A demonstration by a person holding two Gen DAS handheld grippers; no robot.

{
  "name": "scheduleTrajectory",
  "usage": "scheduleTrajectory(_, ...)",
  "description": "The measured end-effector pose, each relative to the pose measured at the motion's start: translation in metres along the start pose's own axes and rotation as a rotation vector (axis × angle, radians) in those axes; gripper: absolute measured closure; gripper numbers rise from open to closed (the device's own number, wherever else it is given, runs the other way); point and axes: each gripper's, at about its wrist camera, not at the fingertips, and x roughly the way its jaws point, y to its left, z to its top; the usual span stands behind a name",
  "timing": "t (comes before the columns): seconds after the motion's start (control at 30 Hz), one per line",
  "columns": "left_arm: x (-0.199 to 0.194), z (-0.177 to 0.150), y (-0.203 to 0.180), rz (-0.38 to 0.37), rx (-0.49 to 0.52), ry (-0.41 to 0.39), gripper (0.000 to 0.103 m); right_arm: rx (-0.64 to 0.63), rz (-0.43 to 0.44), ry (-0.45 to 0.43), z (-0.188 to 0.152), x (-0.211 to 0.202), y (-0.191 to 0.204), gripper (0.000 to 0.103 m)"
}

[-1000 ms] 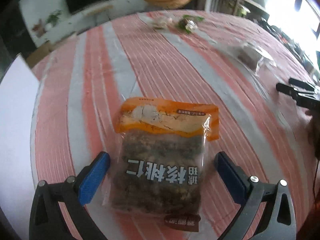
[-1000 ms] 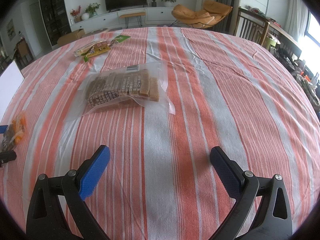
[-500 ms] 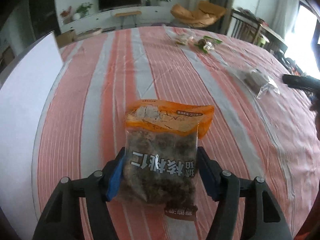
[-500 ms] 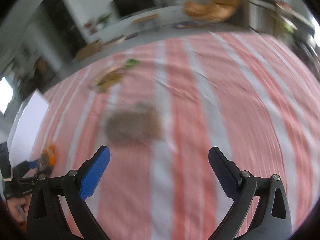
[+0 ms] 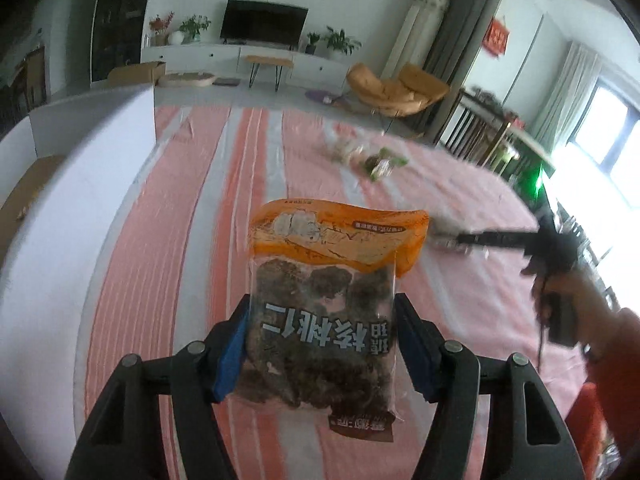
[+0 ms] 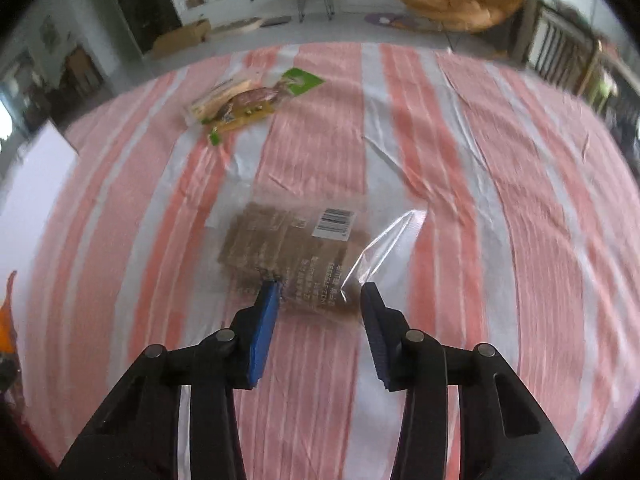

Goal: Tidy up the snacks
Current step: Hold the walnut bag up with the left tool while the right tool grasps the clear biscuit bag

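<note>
Snacks lie scattered on the striped tablecloth [image 6: 460, 160], beside a white box [image 5: 72, 208] that I judge to be the collection bin. My left gripper [image 5: 320, 344] pinches the walnut bag [image 5: 324, 312] by its sides, lifted clear of the cloth, so it can be carried toward the box. My right gripper [image 6: 320, 296] is partly spread, jaws straddling the near edge of the clear biscuit bag [image 6: 292, 256] on the cloth, positioned to close. A green-labelled packet [image 6: 248, 100] waits farther back.

The setting was a home living room: beyond the striped surface [image 5: 256, 184] stood a television [image 5: 264, 26], potted plants [image 5: 338, 42] beside it, and an orange lounge chair [image 5: 394, 90].
</note>
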Motion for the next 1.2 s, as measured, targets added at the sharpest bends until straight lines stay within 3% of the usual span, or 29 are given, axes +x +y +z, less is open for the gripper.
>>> scheduleTrajectory(0.1, -0.018, 0.011, -0.001, -0.023, -0.026, -0.032, 0.037, 0.086, 0.075, -0.022, -0.006, -0.014, -0.021, 0.065)
scheduleTrajectory(0.13, -0.027, 0.013, 0.001, -0.036, -0.038, -0.044, 0.037, 0.11, 0.105, -0.031, -0.01, -0.018, -0.025, 0.089)
scheduleTrajectory(0.17, -0.033, 0.015, 0.002, -0.045, -0.046, -0.053, 0.037, 0.14, 0.147, -0.047, -0.013, -0.026, -0.029, 0.096)
scheduleTrajectory(0.3, -0.053, 0.019, 0.005, -0.036, -0.045, -0.081, 0.037, 0.168, 0.228, -0.074, -0.017, -0.046, -0.033, 0.096)
scheduleTrajectory(0.47, -0.068, 0.01, 0.014, -0.025, -0.054, -0.083, 0.037, 0.17, 0.313, -0.017, -0.029, -0.046, -0.027, 0.096)
scheduleTrajectory(0.57, -0.07, 0.004, 0.02, -0.017, -0.066, -0.074, 0.037, 0.118, 0.313, -0.002, -0.038, -0.048, -0.013, 0.09)
scheduleTrajectory(0.6, -0.07, 0.002, 0.023, -0.017, -0.075, -0.07, 0.037, 0.105, 0.303, -0.008, -0.038, -0.049, -0.01, 0.079)
scheduleTrajectory(0.63, -0.072, 0.001, 0.025, -0.018, -0.084, -0.07, 0.037, 0.092, 0.297, -0.012, -0.037, -0.048, -0.009, 0.046)
scheduleTrajectory(0.7, -0.076, 0.0, 0.029, -0.023, -0.095, -0.074, 0.037, 0.022, 0.264, -0.03, -0.032, -0.05, -0.006, 0.013)
scheduleTrajectory(0.8, -0.08, -0.001, 0.033, -0.027, -0.093, -0.084, 0.037, -0.131, 0.193, -0.068, -0.025, -0.059, -0.005, 0.014)
scheduleTrajectory(0.93, -0.082, -0.007, 0.036, -0.026, -0.102, -0.083, 0.037, -0.365, 0.127, -0.034, -0.004, -0.055, -0.012, 0.011)
scheduleTrajectory(1.2, -0.081, -0.015, 0.044, -0.026, -0.122, -0.074, 0.037, -0.618, 0.126, 0.07, 0.028, -0.039, -0.019, 0.011)
